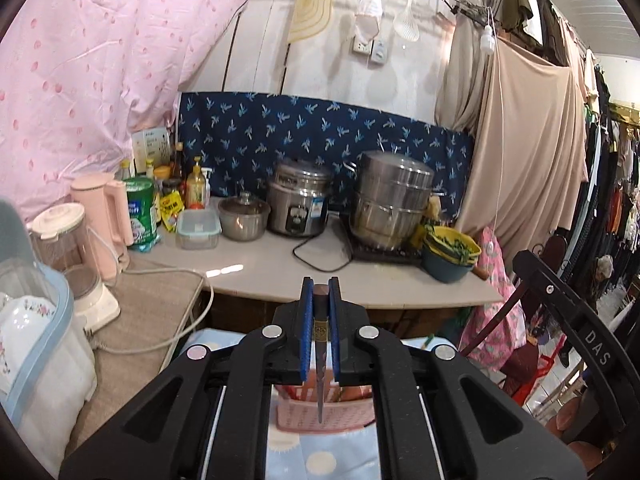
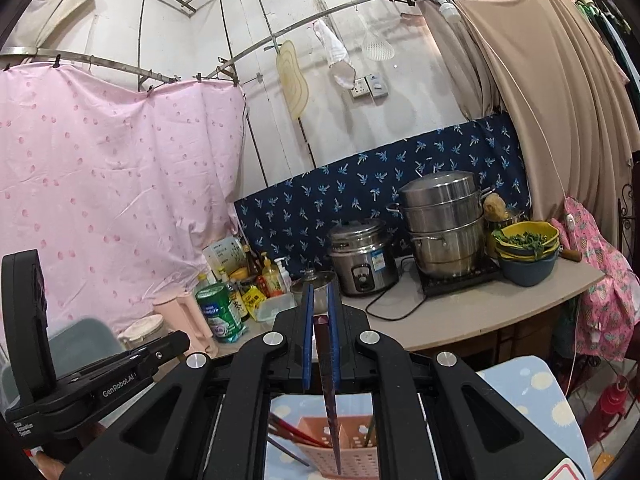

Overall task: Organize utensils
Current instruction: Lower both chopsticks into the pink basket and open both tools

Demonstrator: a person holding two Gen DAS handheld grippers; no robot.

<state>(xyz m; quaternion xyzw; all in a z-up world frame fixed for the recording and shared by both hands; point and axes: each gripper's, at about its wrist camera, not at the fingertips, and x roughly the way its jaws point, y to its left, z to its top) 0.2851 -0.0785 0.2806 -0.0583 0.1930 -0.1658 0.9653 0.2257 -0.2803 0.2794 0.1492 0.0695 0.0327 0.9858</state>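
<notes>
While each of our grippers clamps one chopstick tip-down over the pink basket (image 2: 320, 446) | left gripper (image 1: 320, 286), chopstick (image 1: 320, 364) | right gripper (image 2: 319, 292), chopstick (image 2: 330, 392) | step: likely depositing | next: aim at a compartment, lower, release.

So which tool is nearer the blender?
Left. The blender stands close by the left tool's left side; from the right tool it lies farther left, beyond the left tool.
</notes>
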